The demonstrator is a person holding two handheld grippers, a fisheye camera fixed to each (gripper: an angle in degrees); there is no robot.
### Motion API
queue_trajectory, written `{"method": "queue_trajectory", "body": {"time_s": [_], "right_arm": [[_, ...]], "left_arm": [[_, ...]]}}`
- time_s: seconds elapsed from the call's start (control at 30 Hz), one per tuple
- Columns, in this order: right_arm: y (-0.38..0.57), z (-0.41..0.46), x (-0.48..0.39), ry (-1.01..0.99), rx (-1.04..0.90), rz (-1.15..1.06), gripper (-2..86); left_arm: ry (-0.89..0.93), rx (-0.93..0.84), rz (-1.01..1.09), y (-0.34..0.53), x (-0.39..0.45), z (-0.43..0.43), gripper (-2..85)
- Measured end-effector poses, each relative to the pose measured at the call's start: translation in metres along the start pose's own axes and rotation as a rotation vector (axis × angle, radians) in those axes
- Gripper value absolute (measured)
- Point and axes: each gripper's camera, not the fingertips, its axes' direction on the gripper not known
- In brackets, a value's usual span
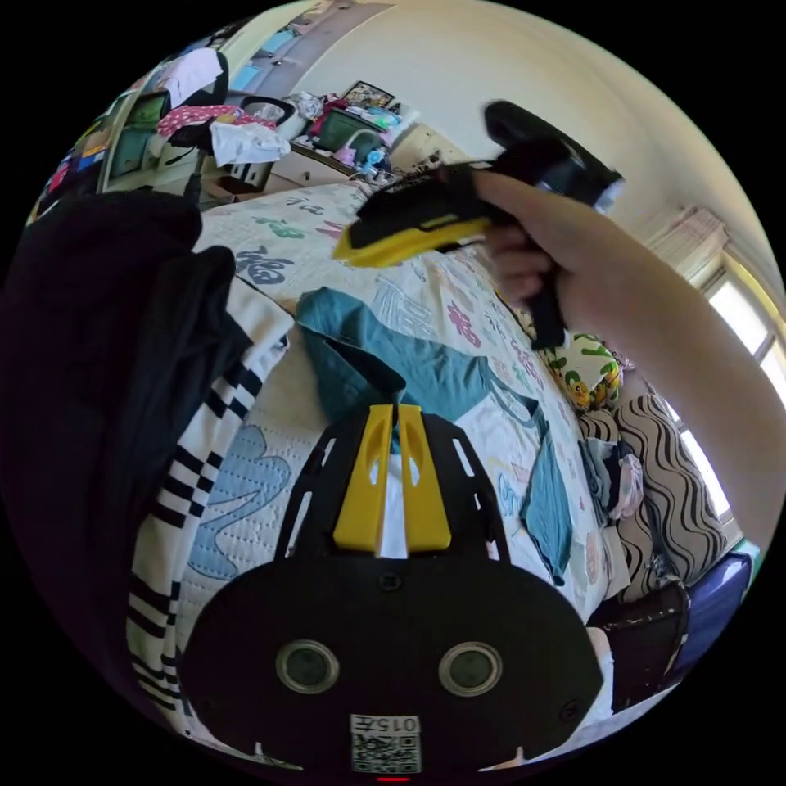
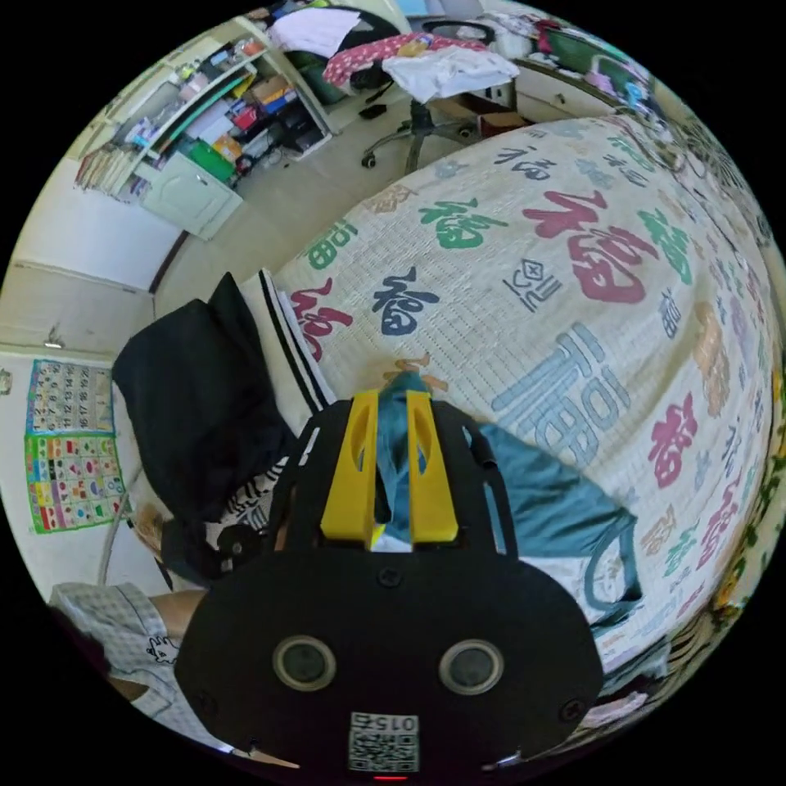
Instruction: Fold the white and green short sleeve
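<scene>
The white and green short sleeve [image 1: 434, 368] lies crumpled on the patterned quilt [image 1: 278, 237], with its teal part uppermost. My left gripper [image 1: 393, 413] is low over it. Its yellow jaws stand nearly together, with white cloth between them and a teal ridge at their tips. A hand holds my right gripper [image 1: 344, 250] in the air above the bed, with nothing hanging from it. In the right gripper view, the right gripper [image 2: 393, 397] has a narrow gap between its jaws. The short sleeve [image 2: 557, 499] shows through that gap and spreads to the right on the quilt [image 2: 573, 246].
A black garment [image 1: 98, 327] and a black-and-white striped one [image 1: 205, 458] lie at the bed's edge beside the short sleeve. Striped pillows and folded clothes [image 1: 655, 483] sit to the right. A chair heaped with clothes [image 2: 434, 74] and shelves [image 2: 205, 106] stand beyond the bed.
</scene>
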Motion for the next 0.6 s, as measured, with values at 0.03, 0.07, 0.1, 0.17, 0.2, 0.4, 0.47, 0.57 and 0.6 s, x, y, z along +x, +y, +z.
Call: {"method": "queue_trajectory", "body": {"time_s": [0.03, 0.07, 0.1, 0.17, 0.2, 0.4, 0.47, 0.57, 0.6], "right_arm": [[-0.017, 0.018, -0.007, 0.04, -0.062, -0.027, 7.4], [-0.031, 0.036, -0.013, 0.07, -0.129, -0.055, 8.2], [-0.038, 0.045, -0.016, 0.089, -0.164, -0.07, 8.5], [-0.055, 0.076, -0.026, 0.239, -0.288, -0.121, 8.6], [-0.057, 0.082, -0.027, 0.287, -0.308, -0.136, 8.1], [-0.062, 0.097, -0.014, 0.367, -0.329, -0.183, -0.4], [-0.061, 0.089, -0.001, 0.32, -0.282, -0.153, -0.8], [-0.056, 0.074, 0.016, 0.261, -0.217, -0.115, -1.0], [-0.054, 0.069, 0.019, 0.249, -0.197, -0.108, -1.0]], "left_arm": [[0.011, -0.007, 0.007, 0.003, 0.001, -0.001, -0.5], [0.02, -0.016, 0.011, 0.006, 0.002, -0.002, -0.5], [0.024, -0.02, 0.012, 0.008, 0.002, -0.002, -0.5], [0.033, -0.03, 0.021, 0.013, 0.004, -0.006, -0.6], [0.033, -0.031, 0.021, 0.014, 0.005, -0.007, -0.6], [0.049, -0.017, -0.028, 0.026, -0.004, -0.025, -0.6], [0.035, 0.013, -0.049, 0.031, -0.005, -0.037, -0.7], [0.013, 0.064, -0.055, 0.038, -0.002, -0.055, -0.7], [0.009, 0.07, -0.053, 0.04, -0.001, -0.058, -0.7]]}}
